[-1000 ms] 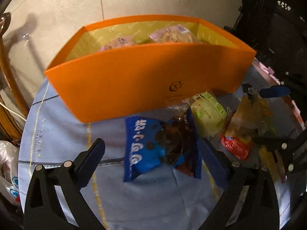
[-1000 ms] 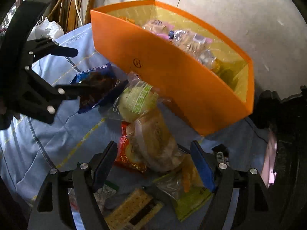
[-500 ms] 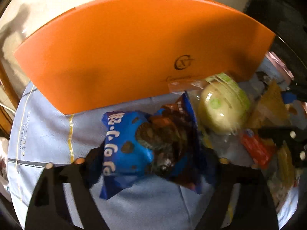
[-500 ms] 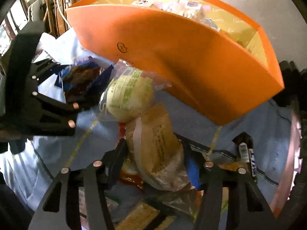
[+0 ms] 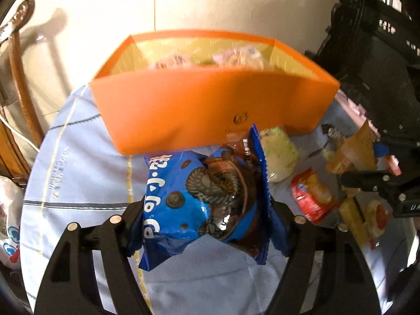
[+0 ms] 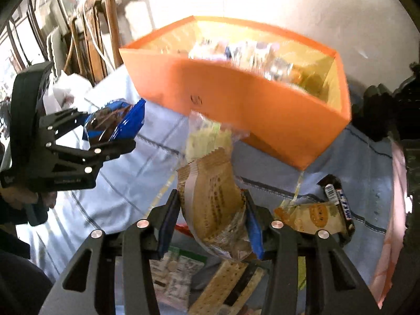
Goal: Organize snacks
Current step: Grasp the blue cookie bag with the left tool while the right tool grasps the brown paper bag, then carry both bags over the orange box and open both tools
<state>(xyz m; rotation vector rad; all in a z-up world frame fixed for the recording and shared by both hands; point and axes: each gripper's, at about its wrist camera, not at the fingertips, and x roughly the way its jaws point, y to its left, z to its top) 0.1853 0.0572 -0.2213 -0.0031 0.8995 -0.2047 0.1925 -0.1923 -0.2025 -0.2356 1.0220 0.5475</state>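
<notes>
snacks (image 5: 311, 197) before box (image 5: 183, 110), on cloth (image 5: 78, 183)

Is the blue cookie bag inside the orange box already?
No, the blue cookie bag is held between the left gripper's fingers, in front of the orange box.

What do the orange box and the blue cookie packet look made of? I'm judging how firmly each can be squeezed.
Orange box: likely matte cardboard; flat stiff walls, sharp folded corners, printed logo. Blue cookie packet: glossy thin plastic film; it crinkles and glints where the left tongs pinch it.
</notes>
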